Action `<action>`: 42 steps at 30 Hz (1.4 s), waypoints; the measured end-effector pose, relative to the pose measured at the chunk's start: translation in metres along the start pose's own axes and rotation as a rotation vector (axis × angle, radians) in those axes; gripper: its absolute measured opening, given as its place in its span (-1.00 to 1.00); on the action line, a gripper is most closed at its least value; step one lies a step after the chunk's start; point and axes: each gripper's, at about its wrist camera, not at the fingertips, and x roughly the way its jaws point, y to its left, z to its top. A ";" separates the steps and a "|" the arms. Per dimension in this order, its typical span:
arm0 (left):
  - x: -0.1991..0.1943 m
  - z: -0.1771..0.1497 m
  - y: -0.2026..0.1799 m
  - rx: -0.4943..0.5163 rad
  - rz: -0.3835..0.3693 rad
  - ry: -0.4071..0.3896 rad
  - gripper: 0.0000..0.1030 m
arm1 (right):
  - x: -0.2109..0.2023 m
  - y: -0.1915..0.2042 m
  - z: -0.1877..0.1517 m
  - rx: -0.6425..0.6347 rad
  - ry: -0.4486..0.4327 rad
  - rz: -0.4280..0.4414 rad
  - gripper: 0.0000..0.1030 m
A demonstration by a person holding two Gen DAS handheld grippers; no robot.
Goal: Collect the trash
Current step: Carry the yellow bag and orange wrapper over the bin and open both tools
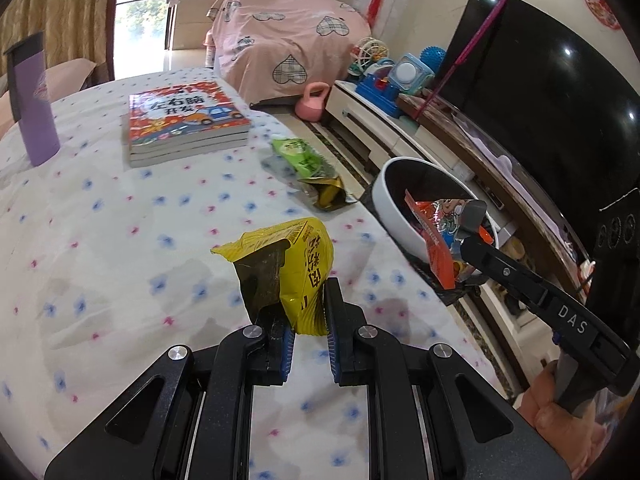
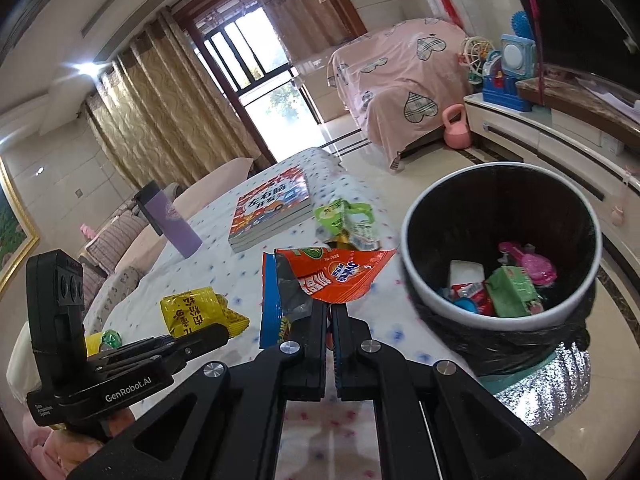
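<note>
My left gripper (image 1: 306,312) is shut on a yellow snack wrapper (image 1: 292,268), held a little above the flowered tablecloth (image 1: 120,240). It also shows in the right wrist view (image 2: 196,312). My right gripper (image 2: 329,308) is shut on an orange and blue snack wrapper (image 2: 332,276), held near the table's edge beside the white trash bin (image 2: 420,292). That bin (image 1: 384,200) has a black liner and several wrappers inside. A green wrapper (image 1: 308,160) lies on the table near its right edge, also in the right wrist view (image 2: 348,220).
A stack of children's books (image 1: 184,124) and a purple bottle (image 1: 34,104) stand at the back of the table. A TV (image 1: 540,80) on a low cabinet (image 1: 384,120), toys and a pink kettlebell (image 1: 312,102) lie to the right.
</note>
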 end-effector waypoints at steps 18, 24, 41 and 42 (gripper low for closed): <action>0.023 0.023 -0.065 0.114 -0.036 0.012 -0.76 | -0.041 -0.052 0.014 0.070 -0.087 -0.076 -0.96; 0.034 0.028 -0.088 0.151 -0.054 0.021 -0.76 | -0.049 -0.070 0.019 0.087 -0.102 -0.106 -0.96; 0.061 0.041 -0.117 0.192 -0.056 0.039 -0.76 | -0.047 -0.098 0.032 0.101 -0.095 -0.133 -0.96; 0.063 0.042 -0.117 0.194 -0.055 0.040 -0.76 | -0.046 -0.099 0.033 0.099 -0.093 -0.134 -0.96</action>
